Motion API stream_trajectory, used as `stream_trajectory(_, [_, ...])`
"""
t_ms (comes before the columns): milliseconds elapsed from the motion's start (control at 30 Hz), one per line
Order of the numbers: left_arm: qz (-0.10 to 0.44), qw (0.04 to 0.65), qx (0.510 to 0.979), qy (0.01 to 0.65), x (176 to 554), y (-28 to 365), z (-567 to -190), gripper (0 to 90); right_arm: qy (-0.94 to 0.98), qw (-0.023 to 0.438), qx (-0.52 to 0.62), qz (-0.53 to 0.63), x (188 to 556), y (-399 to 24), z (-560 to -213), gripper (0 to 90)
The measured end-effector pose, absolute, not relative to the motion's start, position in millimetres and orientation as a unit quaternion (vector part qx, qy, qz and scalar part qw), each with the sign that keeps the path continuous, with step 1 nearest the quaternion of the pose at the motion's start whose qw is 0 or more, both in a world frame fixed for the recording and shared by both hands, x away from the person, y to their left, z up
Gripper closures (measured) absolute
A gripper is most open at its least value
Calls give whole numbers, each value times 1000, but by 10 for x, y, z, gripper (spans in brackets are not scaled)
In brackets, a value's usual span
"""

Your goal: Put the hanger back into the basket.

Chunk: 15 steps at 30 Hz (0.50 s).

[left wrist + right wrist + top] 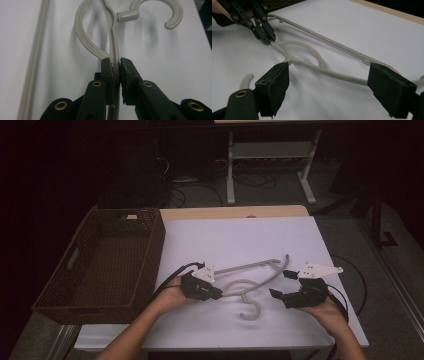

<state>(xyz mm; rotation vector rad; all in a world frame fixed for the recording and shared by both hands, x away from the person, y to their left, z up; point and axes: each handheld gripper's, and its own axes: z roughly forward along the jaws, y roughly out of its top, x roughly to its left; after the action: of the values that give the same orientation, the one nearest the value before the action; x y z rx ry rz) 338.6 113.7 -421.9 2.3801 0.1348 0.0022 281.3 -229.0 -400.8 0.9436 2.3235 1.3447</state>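
Two forearms reach in from the near edge of a white-covered worktop [250, 235], each hand carrying a black hand-held gripper. The left hand-held gripper [218, 294] has its jaws pinched together on one arm of a pale plastic coat hanger [250, 282]; seen from the left gripper view, the pads [107, 72] press on either side of the thin shoulder strip just below the loop at the neck, with the hook [160, 12] curling away beyond. The right hand-held gripper [283, 286] hovers close to the hanger's other end with its jaws set wide apart and nothing between them; from its own camera, the padded fingertips [275, 85] frame the hanger's curved shoulder without touching it. The hanger lies flat near the middle of the worktop, its hook pointing towards the person and its long bar on the far side. A dark woven basket [75, 270] stands at the left edge of the worktop, just beside the white sheet. Beyond the worktop, the room is dim.
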Motion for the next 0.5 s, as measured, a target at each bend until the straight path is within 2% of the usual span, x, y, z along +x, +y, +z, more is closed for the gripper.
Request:
stream_trajectory(267, [20, 409, 910, 65, 3376, 1220, -4004, 825, 799, 160, 337, 473, 2810, -2331, -3975, 172])
stream_trajectory(500, [27, 420, 904, 71, 3365, 1265, -3914, 826, 797, 162, 337, 475, 2802, -2342, -3956, 172])
